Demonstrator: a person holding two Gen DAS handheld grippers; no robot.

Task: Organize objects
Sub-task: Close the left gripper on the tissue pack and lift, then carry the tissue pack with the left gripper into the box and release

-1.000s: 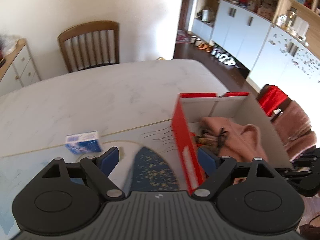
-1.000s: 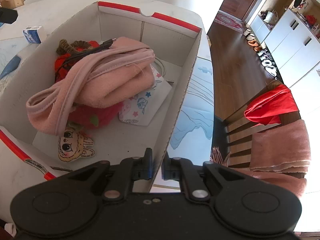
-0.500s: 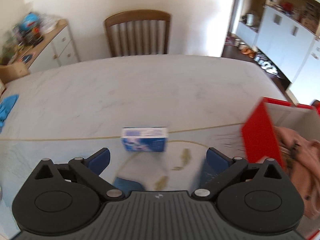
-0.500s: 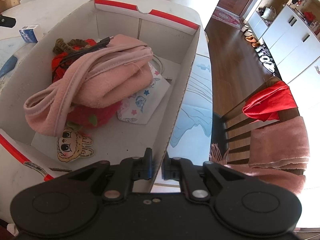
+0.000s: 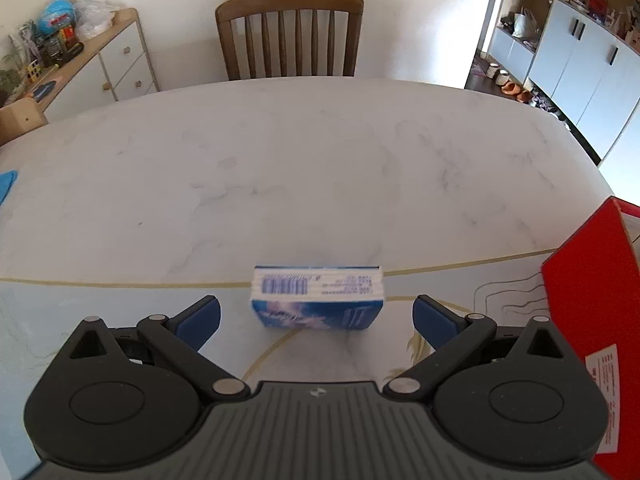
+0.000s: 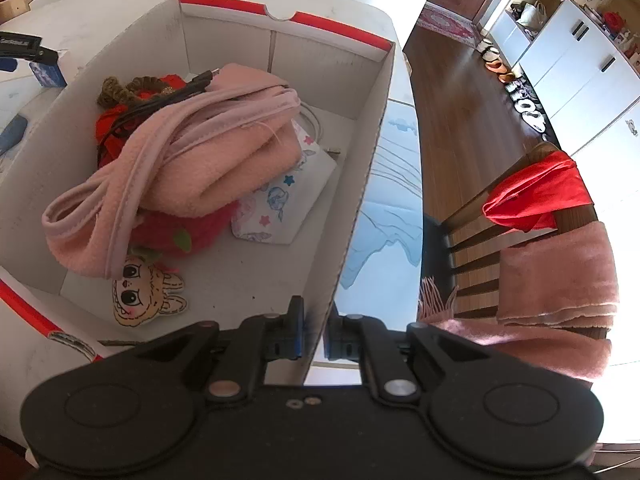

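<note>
A small blue and white box (image 5: 316,300) lies on the marble table (image 5: 280,160). My left gripper (image 5: 316,314) is open wide, its blue pads either side of the box's near end and clear of it. The red and white cardboard box (image 5: 588,280) stands at the right. In the right wrist view my right gripper (image 6: 316,340) is shut on the cardboard box's near right wall (image 6: 360,184). Inside lie a pink cloth (image 6: 200,152), a red plush (image 6: 168,232), a patterned white pouch (image 6: 280,208) and a cartoon patch (image 6: 148,292). The small box (image 6: 48,74) shows beyond the far left wall.
A wooden chair (image 5: 288,32) stands at the table's far side, and a white sideboard (image 5: 100,60) with clutter on it at the back left. A chair with a red cloth (image 6: 540,184) and pink towel (image 6: 560,272) stands right of the table. The floor drops away beyond the table's right edge.
The left gripper swung left from the cardboard box and came down towards the small blue box, now centred between its pads. Its jaws spread wider. The right gripper kept still on the wall.
</note>
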